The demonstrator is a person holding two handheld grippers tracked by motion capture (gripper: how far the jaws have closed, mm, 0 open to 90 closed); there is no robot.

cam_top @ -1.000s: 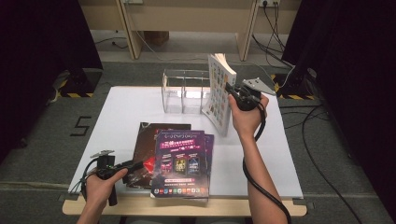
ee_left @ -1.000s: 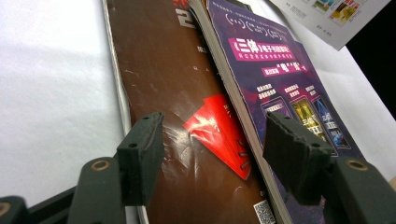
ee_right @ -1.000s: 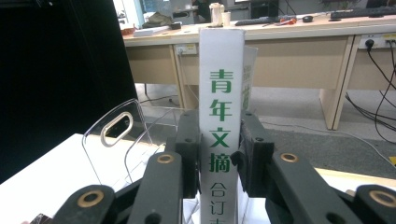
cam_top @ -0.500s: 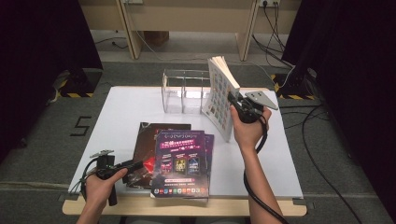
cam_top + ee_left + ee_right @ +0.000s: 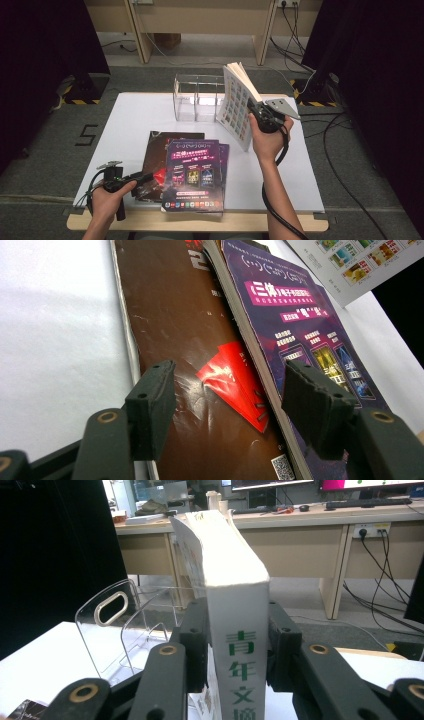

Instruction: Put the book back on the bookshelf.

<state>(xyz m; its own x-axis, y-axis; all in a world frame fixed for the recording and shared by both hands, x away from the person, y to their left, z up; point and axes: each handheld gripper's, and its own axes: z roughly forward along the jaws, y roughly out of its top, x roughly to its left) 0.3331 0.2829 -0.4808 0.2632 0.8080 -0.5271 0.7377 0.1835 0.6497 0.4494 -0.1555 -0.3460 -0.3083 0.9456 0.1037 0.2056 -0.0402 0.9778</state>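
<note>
From above, your right gripper (image 5: 260,111) holds the white book (image 5: 236,105) upright at the surface's (image 5: 135,115) far right, just beside the clear acrylic rack (image 5: 196,98). Your left gripper (image 5: 142,178) rests at the near edge against the brown magazine (image 5: 167,145).

In your left gripper view, its fingers (image 5: 152,407) stand open over that magazine (image 5: 185,340), beside the purple magazine (image 5: 300,325).

In your right gripper view, the fingers (image 5: 196,640) have just been opening yet flank the book's spine (image 5: 239,630); any gap is unclear.

A thick white paperback book (image 5: 237,107) with green characters on its spine and small colour pictures on its cover stands upright at the far right of the bench, tilted, beside a clear acrylic rack (image 5: 196,97).
</note>
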